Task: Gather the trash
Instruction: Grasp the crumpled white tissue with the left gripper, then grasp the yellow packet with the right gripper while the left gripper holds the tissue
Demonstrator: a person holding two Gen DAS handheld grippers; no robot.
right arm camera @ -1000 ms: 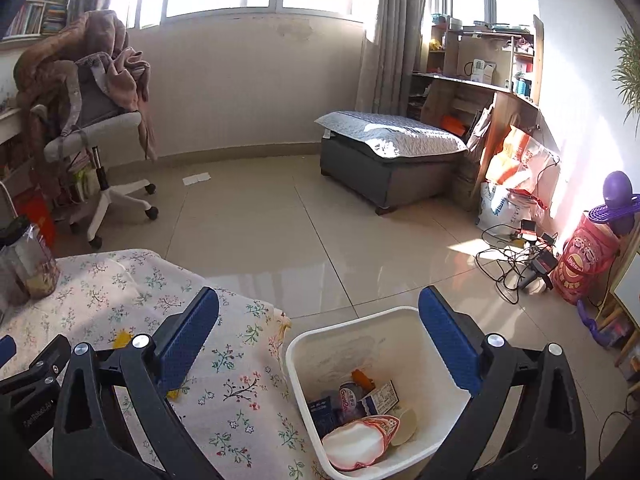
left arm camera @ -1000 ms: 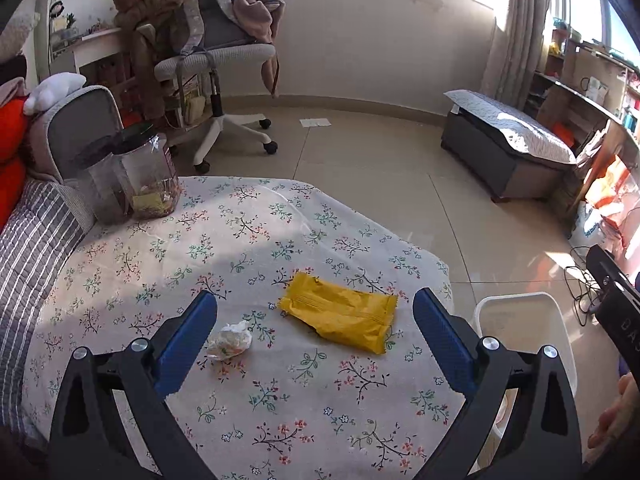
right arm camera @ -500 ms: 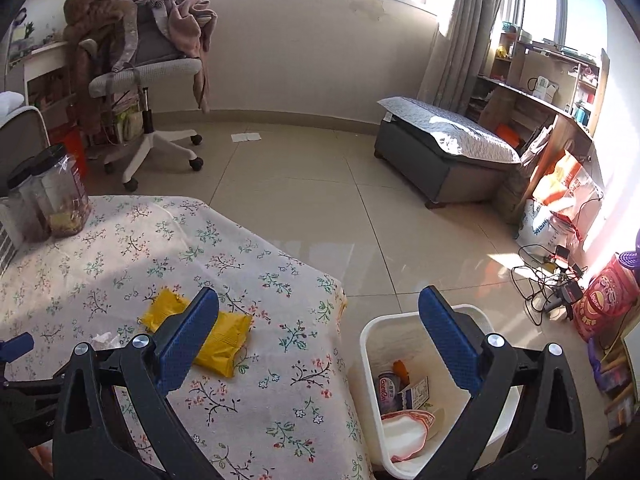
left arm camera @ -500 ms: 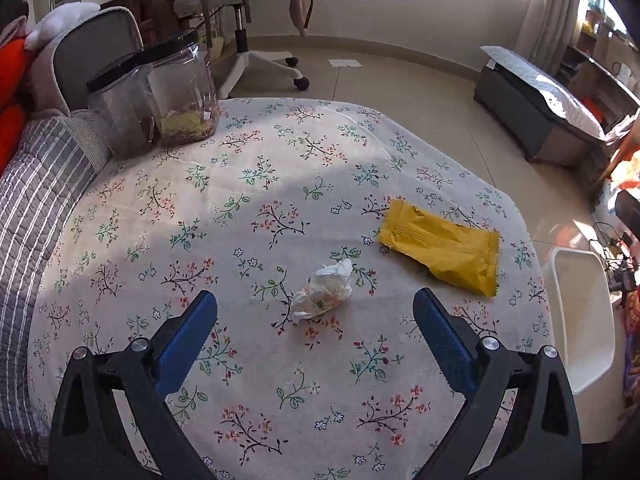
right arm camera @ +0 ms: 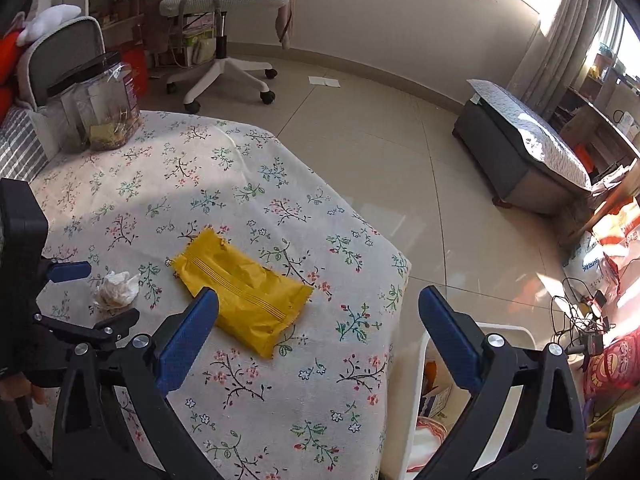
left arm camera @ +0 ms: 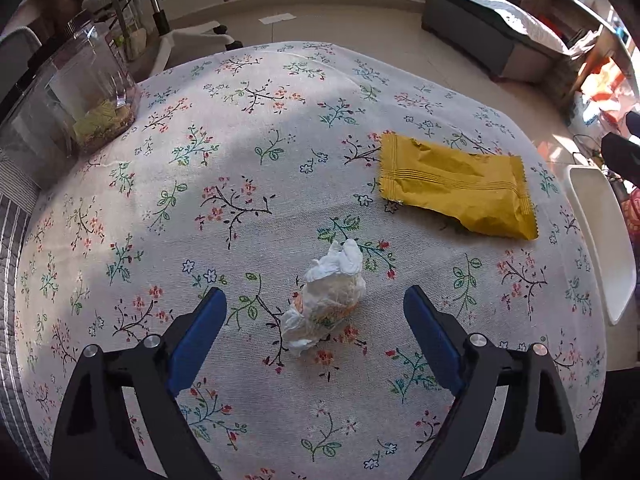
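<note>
Sunlit pale floor tiles [right arm camera: 360,152] surround a table draped in a cream cloth printed with small floral sprigs [left arm camera: 248,168], its weave fine and slightly wrinkled. On the cloth lies a crumpled white tissue wad [left arm camera: 326,300], soft and creased with faint orange staining, and beyond it to the right a flat yellow foil snack wrapper [left arm camera: 452,188] with crimped, ribbed ends, shiny and dented. The two are apart, with bare cloth between them. At the far left corner of the table stand clear plastic jars with dark lids [left arm camera: 80,96], one holding yellowish contents at the bottom; they are well away from both pieces of trash. Off the table's right edge sits a white plastic waste bin [right arm camera: 516,332], smooth-walled and rectangular, with packaging already inside. Farther off are a white swivel chair heaped with clothes [right arm camera: 228,4], a dark low bench with a patterned grey cushion [right arm camera: 520,148] and tangled cables on the floor [right arm camera: 580,312].

The left gripper [left arm camera: 316,312] points steeply down with the tissue wad between its blue-padded fingers [left arm camera: 200,332]; the jaws have just been closing, yet neither pad touches the wad, so nothing is gripped. The right gripper [right arm camera: 318,312] hangs with its jaws spread wide and empty over the table's edge, the left pad overlapping the wrapper's near end in view, the right pad above the bin
</note>
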